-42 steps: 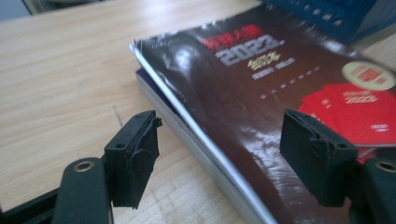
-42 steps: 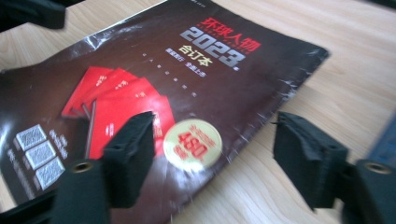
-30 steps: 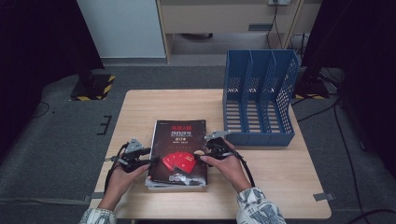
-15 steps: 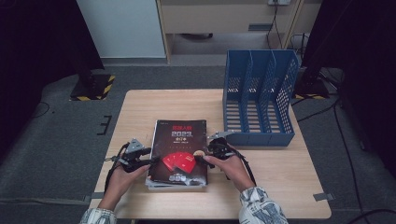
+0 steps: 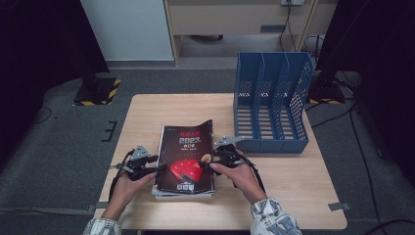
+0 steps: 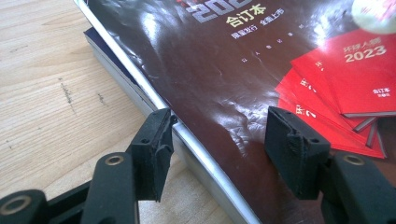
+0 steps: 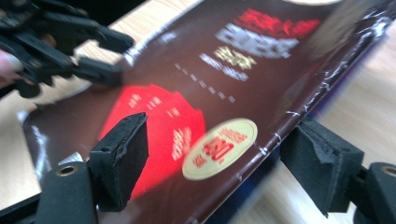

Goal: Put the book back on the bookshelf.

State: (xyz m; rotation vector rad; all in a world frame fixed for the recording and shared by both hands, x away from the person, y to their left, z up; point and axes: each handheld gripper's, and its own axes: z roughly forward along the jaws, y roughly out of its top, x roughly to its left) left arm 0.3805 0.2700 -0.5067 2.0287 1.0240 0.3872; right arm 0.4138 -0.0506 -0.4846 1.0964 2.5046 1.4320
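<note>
Lying atop a stack near the table's front edge, the dark book sits between both grippers: left gripper jaws apart astride its edge; right gripper jaws, just closing slightly, gape over the opposite edge.

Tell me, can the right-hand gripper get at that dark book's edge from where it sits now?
Probably yes. The right gripper already straddles the near right edge of the top book, its jaws apart, one over the cover, one beyond the spine. Nothing lies between; the blue file rack stands off to the side.
</note>
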